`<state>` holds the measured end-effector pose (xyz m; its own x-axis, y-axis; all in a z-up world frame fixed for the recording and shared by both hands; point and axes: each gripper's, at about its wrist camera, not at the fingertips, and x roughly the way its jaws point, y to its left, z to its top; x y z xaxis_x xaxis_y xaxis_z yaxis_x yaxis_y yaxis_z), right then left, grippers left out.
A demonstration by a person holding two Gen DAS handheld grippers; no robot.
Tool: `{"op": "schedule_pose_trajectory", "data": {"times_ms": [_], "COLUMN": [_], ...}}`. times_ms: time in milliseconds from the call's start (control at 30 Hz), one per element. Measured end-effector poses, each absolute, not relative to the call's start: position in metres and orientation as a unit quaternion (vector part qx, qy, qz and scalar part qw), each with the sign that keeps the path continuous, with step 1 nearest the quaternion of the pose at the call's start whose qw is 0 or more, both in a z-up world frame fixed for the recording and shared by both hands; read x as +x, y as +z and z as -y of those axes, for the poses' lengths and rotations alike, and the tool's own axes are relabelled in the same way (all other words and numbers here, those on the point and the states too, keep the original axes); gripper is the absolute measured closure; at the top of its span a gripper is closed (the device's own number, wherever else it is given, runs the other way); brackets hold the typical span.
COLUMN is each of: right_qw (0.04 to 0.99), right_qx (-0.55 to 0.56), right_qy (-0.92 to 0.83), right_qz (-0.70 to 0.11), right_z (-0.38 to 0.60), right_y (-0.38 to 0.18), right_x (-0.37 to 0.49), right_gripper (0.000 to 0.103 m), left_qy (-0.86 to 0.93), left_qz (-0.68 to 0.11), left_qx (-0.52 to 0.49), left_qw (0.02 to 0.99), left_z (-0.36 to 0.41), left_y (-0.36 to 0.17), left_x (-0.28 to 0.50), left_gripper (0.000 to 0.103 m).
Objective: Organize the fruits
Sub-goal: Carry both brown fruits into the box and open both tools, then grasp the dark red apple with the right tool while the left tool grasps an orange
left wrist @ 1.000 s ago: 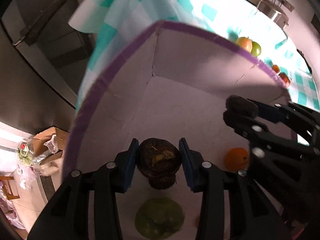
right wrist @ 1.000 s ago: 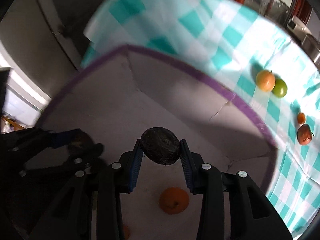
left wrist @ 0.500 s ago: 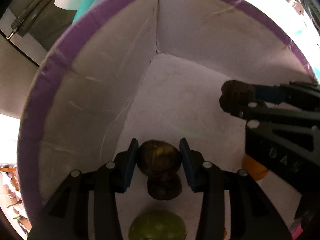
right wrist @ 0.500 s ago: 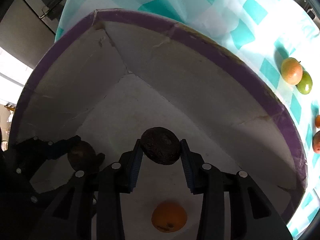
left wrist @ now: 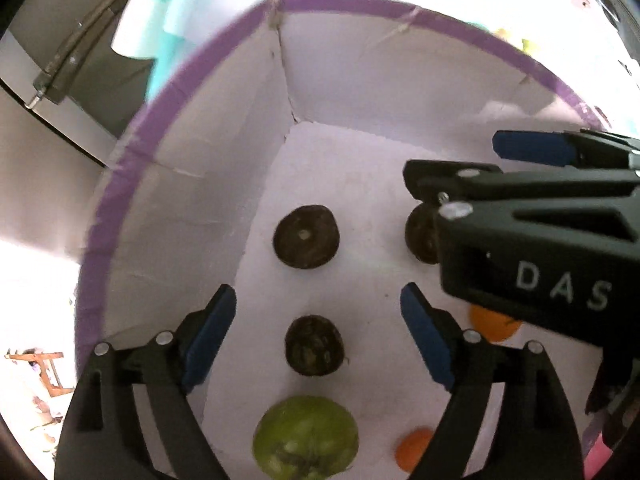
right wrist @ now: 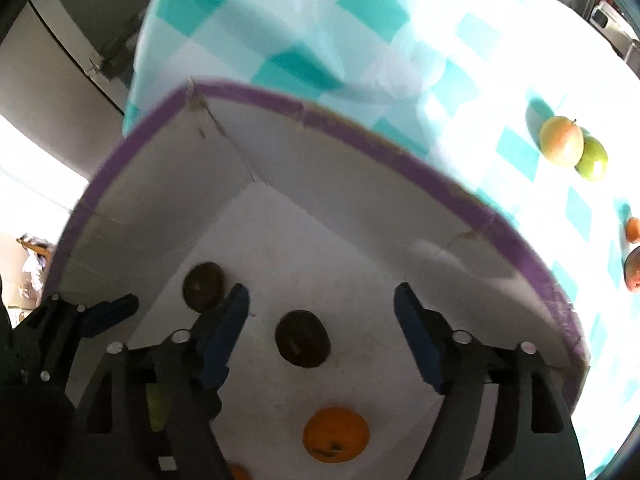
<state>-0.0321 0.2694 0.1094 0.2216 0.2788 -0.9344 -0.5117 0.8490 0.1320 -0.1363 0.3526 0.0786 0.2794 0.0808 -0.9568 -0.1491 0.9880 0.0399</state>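
A white cardboard box [left wrist: 208, 136] with a purple rim holds several fruits. In the left wrist view, three dark brown fruits lie on its floor: one far [left wrist: 306, 237], one near [left wrist: 314, 345], one [left wrist: 420, 236] half hidden behind the right gripper [left wrist: 452, 164]. A green fruit [left wrist: 306, 436] and oranges [left wrist: 494, 326] lie nearer. My left gripper [left wrist: 318, 316] is open and empty above the near dark fruit. In the right wrist view, my right gripper [right wrist: 322, 308] is open and empty above a dark fruit [right wrist: 303, 338]; an orange [right wrist: 336, 434] lies below it.
On the teal checked tablecloth [right wrist: 360, 32] beyond the box lie a yellow-red fruit [right wrist: 561, 141], a green fruit [right wrist: 593, 159] and small orange and red fruits [right wrist: 633, 229] at the right edge. The box [right wrist: 360, 136] sits near the table's left edge.
Both grippers opened and let go of their dark fruits, which now lie on the box floor. Both grippers rose a little out of the box.
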Motion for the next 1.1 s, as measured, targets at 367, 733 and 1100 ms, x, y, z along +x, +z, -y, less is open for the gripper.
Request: {"op": "schedule_pose_trajectory", "data": {"times_ms": [367,733,1100], "right_qw": [0.838,0.876,0.887], "right_qx": [0.013,0.076,0.040], "right_qy": [0.266,0.244,0.234], "right_qz": [-0.477,-0.409,-0.395], "right_z": [-0.205,-0.102,0.049], "right_y": [0.187,0.226,0.236], "right_x": [-0.066,-0.122,-0.156], "right_gripper": [0.016,0.016,0.016], "left_qy": [0.083,0.077,0.068], "left_qz": [-0.540,-0.459,-0.340], "left_qx": [-0.006,-0.012,-0.122], "left_qw": [0.837,0.885,0.930], "left_z": [-0.353,-0.285,-0.145], "left_y": [0.127,0.182,0.245], "left_x": [-0.181,-0.187,-0.213], "left_gripper": [0.009,0.005,0.002]}}
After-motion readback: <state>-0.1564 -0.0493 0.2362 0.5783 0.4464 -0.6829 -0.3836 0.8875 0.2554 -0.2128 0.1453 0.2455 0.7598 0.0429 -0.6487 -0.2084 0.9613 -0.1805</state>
